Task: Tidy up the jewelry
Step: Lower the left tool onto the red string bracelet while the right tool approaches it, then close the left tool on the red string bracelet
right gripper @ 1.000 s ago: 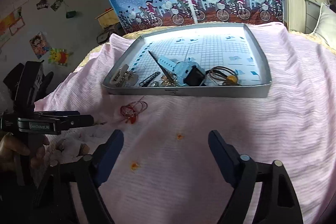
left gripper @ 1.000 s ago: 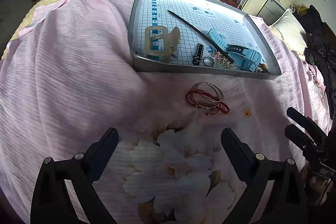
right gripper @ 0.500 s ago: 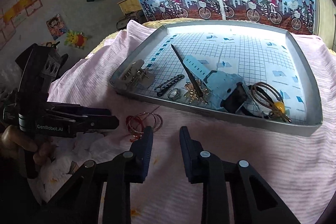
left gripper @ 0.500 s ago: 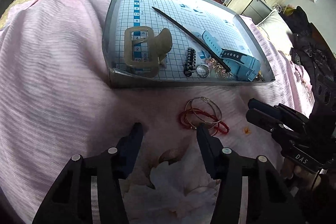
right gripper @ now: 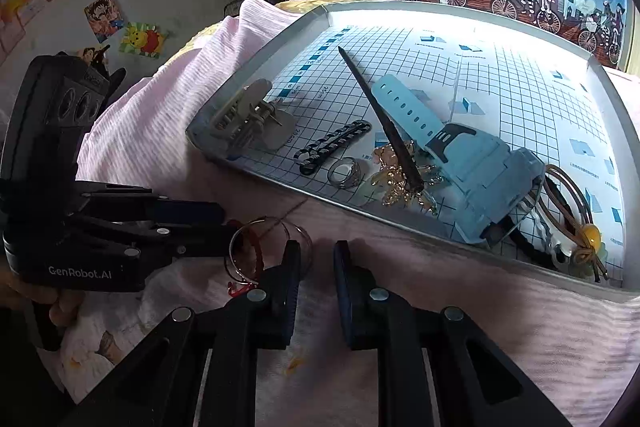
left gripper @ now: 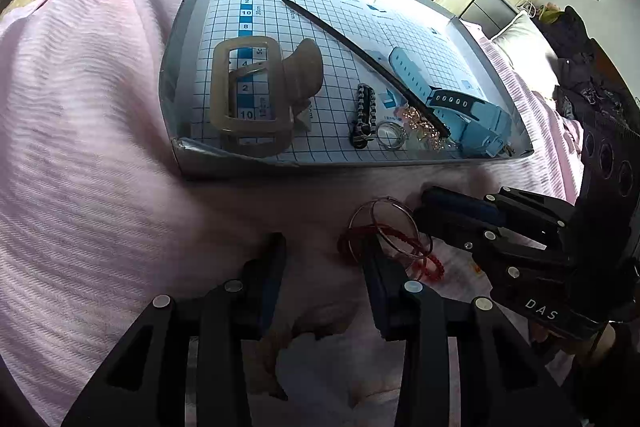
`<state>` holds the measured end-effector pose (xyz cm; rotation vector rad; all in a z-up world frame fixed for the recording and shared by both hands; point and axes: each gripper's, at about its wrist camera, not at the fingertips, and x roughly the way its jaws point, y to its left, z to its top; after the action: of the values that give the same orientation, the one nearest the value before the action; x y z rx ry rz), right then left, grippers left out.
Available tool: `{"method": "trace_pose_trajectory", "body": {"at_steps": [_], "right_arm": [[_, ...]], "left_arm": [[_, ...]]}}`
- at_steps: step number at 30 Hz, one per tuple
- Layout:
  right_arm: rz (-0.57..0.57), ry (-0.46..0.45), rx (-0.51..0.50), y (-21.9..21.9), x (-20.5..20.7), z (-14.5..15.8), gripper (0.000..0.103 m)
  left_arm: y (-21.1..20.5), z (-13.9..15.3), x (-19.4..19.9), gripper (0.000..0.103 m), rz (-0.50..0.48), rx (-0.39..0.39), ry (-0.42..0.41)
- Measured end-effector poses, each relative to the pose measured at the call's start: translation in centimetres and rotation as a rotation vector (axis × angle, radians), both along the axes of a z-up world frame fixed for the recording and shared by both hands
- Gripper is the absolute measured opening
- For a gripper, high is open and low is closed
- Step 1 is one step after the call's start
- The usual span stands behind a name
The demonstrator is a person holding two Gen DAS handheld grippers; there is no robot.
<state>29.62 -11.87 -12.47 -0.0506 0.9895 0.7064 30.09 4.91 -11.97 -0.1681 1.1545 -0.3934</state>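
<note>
The left gripper (left gripper: 322,251) and right gripper (right gripper: 314,259) – both jaws apart, holding nothing – flank the thin silver and red bangles (left gripper: 390,235) on pink cloth (left gripper: 100,187).

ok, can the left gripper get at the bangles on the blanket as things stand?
Probably yes. The bangles lie on the pink blanket just ahead of the left gripper, jaws open; the right gripper crowds them from the other side.

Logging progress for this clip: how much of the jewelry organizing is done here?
Mostly done: the tray already holds the hair claw, hair stick, blue watch, ring and gold chain. In hand: both open hand-held grippers, left and right, close on the bangles with red cord, lying on the pink blanket; neither grips them. Left: lift them into the tray.
</note>
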Motion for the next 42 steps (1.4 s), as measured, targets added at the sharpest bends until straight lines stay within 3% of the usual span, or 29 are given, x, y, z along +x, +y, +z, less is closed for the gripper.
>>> {"method": "trace_pose_trajectory", "body": {"at_steps": [6,9,16,24,31,36,42], "right_arm": [[0.018,0.032,-0.006,0.2,0.5,-0.5,0.018],[0.025,0.025,-0.024,0.4,0.3,-0.7,0.018],[0.034,0.005,-0.050,0.5,0.0,-1.0,0.018],[0.053,-0.013,-0.062,0.8,-0.2,-0.9,0.019],[0.109,-0.028,-0.107,2.0,-0.7,-1.0,0.021],[0.120,-0.085,-0.155,2.7,-1.5,-0.8,0.005],[0.101,-0.142,-0.222,2.8,-2.0,-0.5,0.002]], "left_arm": [[0.4,-0.6,0.5,0.008,0.004,-0.023,0.027],[0.7,-0.7,0.5,0.003,0.015,-0.042,0.030],[0.8,0.1,0.0,0.002,0.040,-0.006,0.032],[2.5,0.2,-0.3,0.000,0.078,-0.066,0.116],[2.8,0.7,-0.4,0.000,0.069,-0.035,0.116],[2.3,0.7,-0.6,0.000,0.056,-0.030,0.116],[1.9,0.6,-0.6,0.001,0.031,-0.070,0.129]]}}
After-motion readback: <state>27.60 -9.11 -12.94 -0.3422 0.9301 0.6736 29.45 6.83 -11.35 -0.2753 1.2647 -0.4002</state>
